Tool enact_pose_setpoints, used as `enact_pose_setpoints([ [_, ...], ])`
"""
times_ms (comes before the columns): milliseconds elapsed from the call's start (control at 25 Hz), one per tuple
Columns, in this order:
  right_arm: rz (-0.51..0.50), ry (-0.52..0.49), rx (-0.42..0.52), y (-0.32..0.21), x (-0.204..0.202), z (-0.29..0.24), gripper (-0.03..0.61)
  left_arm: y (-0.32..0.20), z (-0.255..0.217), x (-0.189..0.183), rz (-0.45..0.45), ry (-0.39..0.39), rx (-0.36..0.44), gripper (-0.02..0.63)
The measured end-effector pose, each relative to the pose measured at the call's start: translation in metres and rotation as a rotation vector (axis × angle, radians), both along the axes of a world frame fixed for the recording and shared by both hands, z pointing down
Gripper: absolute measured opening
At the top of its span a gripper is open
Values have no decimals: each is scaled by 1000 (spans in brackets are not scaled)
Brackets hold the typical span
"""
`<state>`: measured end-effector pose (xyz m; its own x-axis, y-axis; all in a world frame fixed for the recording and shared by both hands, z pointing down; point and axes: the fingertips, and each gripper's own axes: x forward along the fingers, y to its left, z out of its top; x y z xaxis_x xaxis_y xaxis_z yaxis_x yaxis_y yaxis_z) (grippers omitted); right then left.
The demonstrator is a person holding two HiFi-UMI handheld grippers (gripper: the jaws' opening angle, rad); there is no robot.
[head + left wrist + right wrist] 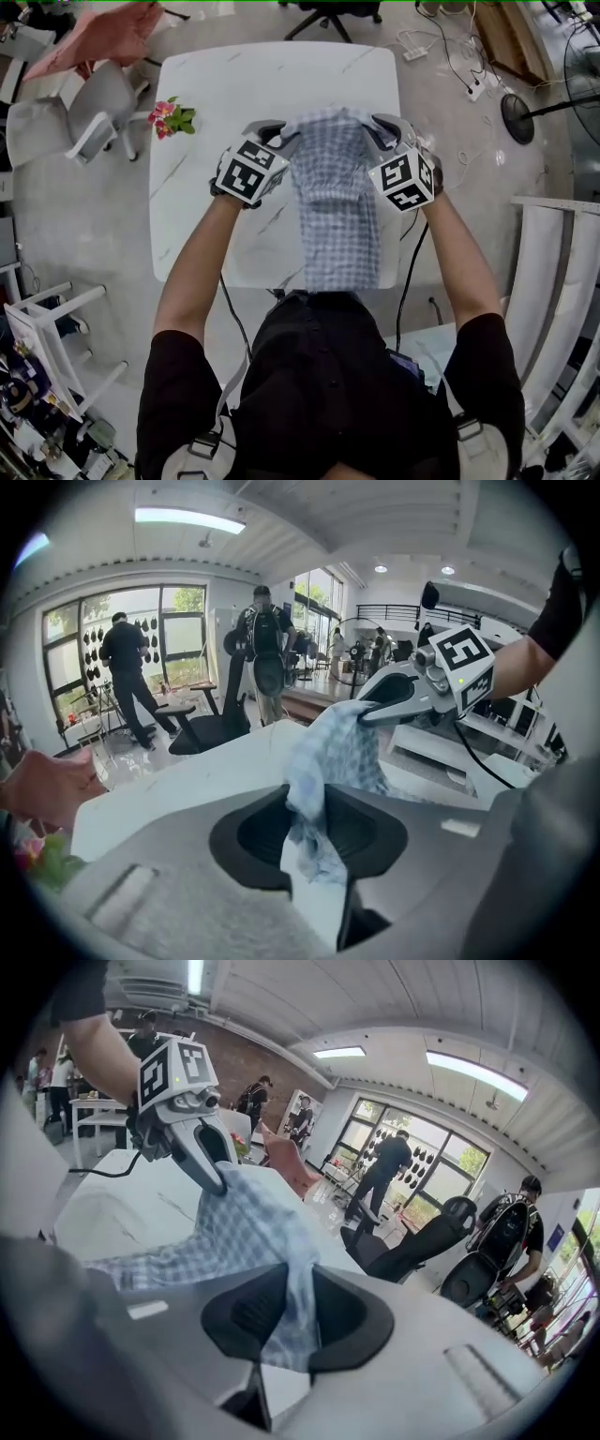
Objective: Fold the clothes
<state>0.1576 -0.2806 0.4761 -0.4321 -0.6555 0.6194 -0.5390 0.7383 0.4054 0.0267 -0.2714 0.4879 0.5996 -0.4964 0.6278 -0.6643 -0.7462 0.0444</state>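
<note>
A blue-and-white checked shirt [335,202] hangs lifted above the white table [201,103], its lower end draped toward the person. My left gripper [284,134] is shut on the shirt's upper left corner; in the left gripper view the shirt [323,780] is pinched between the jaws. My right gripper [379,128] is shut on the upper right corner, and the right gripper view shows the shirt [292,1288] running down between its jaws. Each gripper view shows the other one across the stretched cloth: the right gripper [367,706] and the left gripper [217,1185].
A small pink flower bunch [170,117] lies at the table's left edge. A grey office chair [89,117] stands left of the table. White shelving [553,281] stands at the right. Several people stand far off in the room.
</note>
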Motion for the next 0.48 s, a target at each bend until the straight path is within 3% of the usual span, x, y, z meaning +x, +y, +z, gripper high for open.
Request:
enact_pose_setpoints([
  [480,20,-7,124,153,21,-71,80,149,-74,23,185,25,86,104],
])
